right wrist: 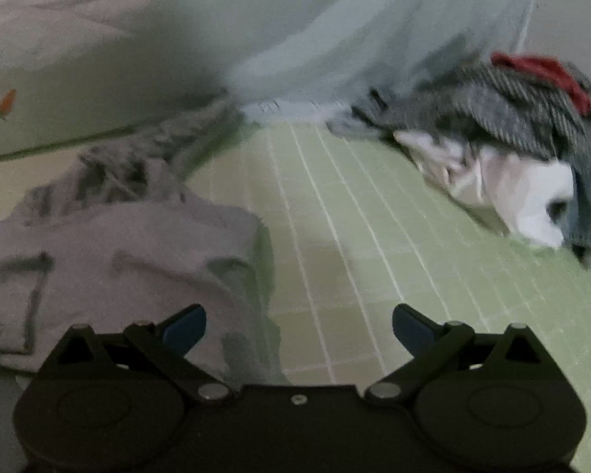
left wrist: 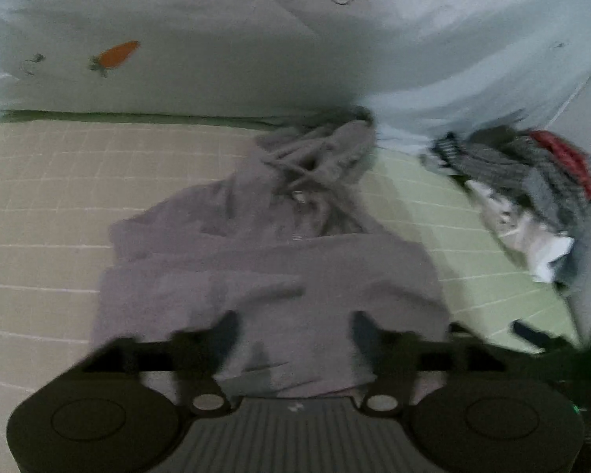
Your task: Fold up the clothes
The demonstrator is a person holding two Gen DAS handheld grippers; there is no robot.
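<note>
A mauve-grey hoodie (left wrist: 272,272) lies on the green checked mat (left wrist: 47,181), hood and drawstrings toward the far side, sleeves folded in over the body. My left gripper (left wrist: 293,329) is open and empty, just above the hoodie's lower body. In the right wrist view the hoodie (right wrist: 110,244) lies at the left. My right gripper (right wrist: 299,325) is open and empty, over the mat (right wrist: 354,236) at the hoodie's right edge. The right gripper also shows at the right edge of the left wrist view (left wrist: 551,339).
A pile of unfolded clothes (left wrist: 532,193), grey striped, white and red, lies at the far right; it also shows in the right wrist view (right wrist: 504,134). A pale carrot-print quilt (left wrist: 216,39) is bunched along the far side.
</note>
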